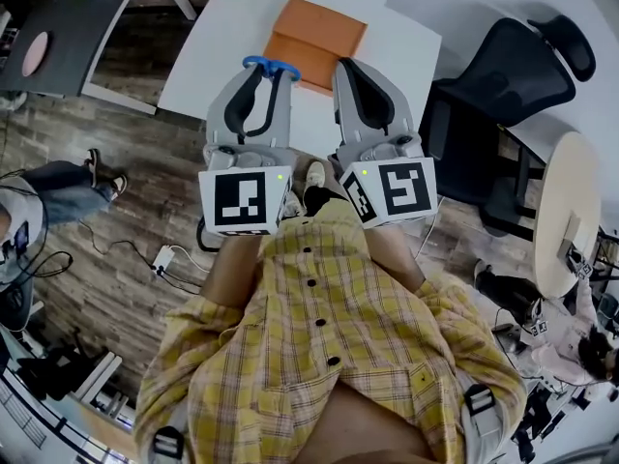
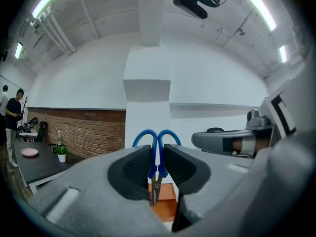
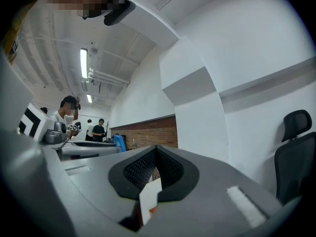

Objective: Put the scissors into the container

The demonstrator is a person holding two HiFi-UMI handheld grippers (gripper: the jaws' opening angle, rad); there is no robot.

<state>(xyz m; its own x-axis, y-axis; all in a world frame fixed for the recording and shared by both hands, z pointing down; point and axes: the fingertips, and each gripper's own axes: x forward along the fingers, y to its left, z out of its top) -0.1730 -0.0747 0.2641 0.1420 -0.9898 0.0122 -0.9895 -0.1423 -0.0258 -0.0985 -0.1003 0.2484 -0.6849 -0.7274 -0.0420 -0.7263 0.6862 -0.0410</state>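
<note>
White rectangular table point(image 1: 208, 42) on grey wood-plank floor point(image 1: 126, 249); black mesh office chair point(image 1: 513, 66) at right; red brick wall point(image 2: 84, 127) far; ceiling strip lights point(image 2: 49, 1).

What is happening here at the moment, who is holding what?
A person holds a gripper in each hand over a white table. The left gripper is shut on blue-handled scissors, with the handles pointing away from the person. In the head view the handles show beside the near corner of the orange container on the table; the scissors are not in it yet. The right gripper is next to the left one, with its jaws together and nothing in them.
</note>
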